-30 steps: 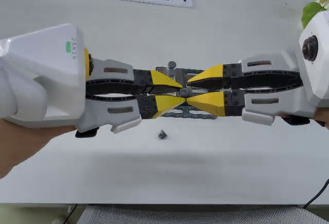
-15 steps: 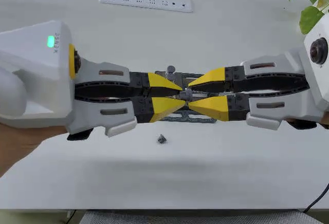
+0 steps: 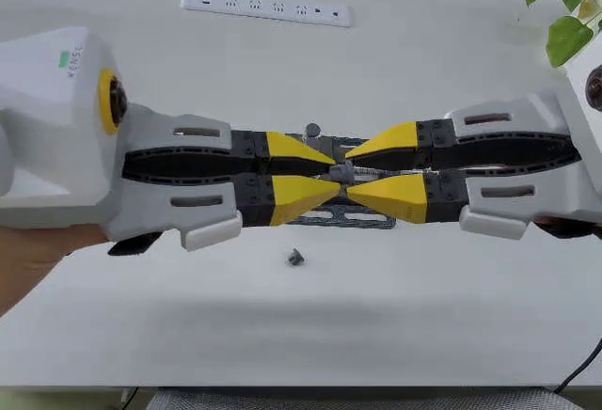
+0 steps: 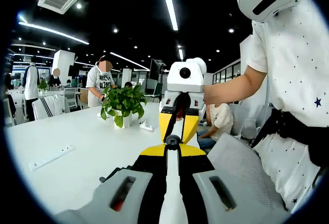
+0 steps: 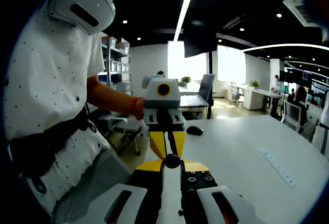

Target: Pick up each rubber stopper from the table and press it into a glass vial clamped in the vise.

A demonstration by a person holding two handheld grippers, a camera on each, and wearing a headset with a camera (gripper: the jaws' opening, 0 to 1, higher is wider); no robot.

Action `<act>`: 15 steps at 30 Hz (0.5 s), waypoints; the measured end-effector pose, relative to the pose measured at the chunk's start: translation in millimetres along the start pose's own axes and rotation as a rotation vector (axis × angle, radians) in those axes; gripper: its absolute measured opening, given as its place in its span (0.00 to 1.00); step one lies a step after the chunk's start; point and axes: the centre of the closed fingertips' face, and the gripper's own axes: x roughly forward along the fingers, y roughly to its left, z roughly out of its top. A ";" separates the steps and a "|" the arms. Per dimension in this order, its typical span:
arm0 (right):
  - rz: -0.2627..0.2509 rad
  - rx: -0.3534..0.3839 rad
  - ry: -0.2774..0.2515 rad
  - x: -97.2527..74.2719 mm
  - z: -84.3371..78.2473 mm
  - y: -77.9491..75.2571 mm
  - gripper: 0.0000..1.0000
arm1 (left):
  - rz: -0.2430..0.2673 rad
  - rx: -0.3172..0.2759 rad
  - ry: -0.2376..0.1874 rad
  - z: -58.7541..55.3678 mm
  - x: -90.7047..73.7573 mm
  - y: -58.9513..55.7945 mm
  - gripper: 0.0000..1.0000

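My left gripper and right gripper meet tip to tip above the table, both level. A small dark rubber stopper sits between the two pairs of yellow tips, and both pairs look shut on it. In the left gripper view the stopper is at my own tips. It shows the same way in the right gripper view. Behind the jaws lies the dark vise, with a small round-topped upright standing on it. A second stopper lies loose on the white table.
A white power strip lies at the back of the table. Green plant leaves hang at the top right. A black cable runs off the front right corner. The table's front edge is close below the loose stopper.
The two pairs of tips stay together at the stopper. The left gripper's body has rolled a little and drawn slightly left; the view has shifted a bit.
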 end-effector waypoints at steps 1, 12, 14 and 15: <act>0.004 0.001 -0.001 -0.1 0.6 0.7 0.08 | -0.004 -0.004 -0.003 0.5 -0.2 -0.9 0.04; 0.033 0.004 -0.003 1.6 3.5 6.2 0.07 | -0.038 -0.052 -0.022 1.3 -4.0 -4.2 0.04; 0.037 0.003 -0.006 1.8 5.1 6.8 0.07 | -0.043 -0.057 -0.027 2.4 -4.5 -4.9 0.04; 0.038 0.003 -0.006 1.8 5.4 6.9 0.07 | -0.044 -0.058 -0.028 2.7 -4.6 -5.0 0.04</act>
